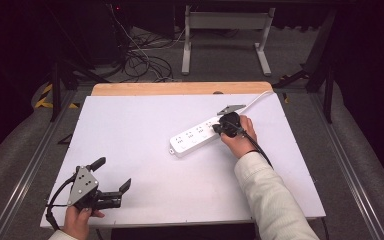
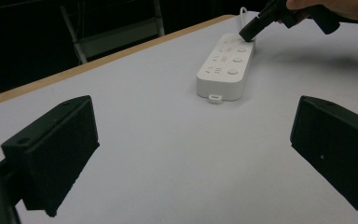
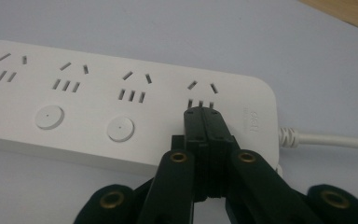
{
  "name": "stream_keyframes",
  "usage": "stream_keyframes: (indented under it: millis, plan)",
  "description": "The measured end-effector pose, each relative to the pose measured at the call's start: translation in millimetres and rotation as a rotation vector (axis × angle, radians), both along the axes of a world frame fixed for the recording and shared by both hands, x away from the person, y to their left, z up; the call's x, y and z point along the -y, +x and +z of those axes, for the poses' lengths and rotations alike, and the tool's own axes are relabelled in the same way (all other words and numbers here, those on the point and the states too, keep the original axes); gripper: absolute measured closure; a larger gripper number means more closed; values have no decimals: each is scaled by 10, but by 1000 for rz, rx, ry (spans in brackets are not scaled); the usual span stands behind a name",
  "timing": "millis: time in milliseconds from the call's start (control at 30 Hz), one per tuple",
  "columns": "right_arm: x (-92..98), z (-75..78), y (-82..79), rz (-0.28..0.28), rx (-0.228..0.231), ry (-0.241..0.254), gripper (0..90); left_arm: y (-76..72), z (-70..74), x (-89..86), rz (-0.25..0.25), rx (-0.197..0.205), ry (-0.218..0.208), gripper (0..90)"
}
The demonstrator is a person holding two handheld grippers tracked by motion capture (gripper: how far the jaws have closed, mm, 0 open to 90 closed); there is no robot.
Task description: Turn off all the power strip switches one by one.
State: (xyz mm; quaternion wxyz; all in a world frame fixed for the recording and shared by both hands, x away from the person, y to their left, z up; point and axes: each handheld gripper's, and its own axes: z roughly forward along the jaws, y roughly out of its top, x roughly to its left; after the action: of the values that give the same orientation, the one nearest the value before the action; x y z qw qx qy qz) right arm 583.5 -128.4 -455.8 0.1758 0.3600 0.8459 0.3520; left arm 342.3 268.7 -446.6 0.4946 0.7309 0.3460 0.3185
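A white table [image 1: 145, 150] carries a white power strip [image 1: 196, 136] right of centre, angled toward its far edge, white cord [image 1: 257, 99] trailing off behind. A sleeved right arm [image 1: 270, 195] reaches forward, its right gripper [image 3: 207, 116] tilted down, jaws pressed together and empty, tips on the strip's last button beside the cord end. At the near left corner, the left gripper [image 1: 112, 175] rests level, jaws spread wide, holding nothing.

Right claw [image 3: 205, 116] pinched together — left claw [image 1: 111, 176] spread wide
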Motion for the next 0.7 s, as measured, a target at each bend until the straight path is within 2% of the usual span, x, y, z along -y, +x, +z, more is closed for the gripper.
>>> stream_keyframes:
  millis: [300,500,600,700]
  plan:
    - [8,-6,-1,4,0,6,900,0,1,2,-2,0,2,17]
    - [-9,-6,-9,11,13,-11,900,-2,0,7,-3,-3,1,17]
    - [-30,0,-17,14,22,-34,900,-3,0,7,-4,-4,1,17]
    - [-37,2,-12,10,15,-38,900,0,-1,7,-5,-6,-1,17]
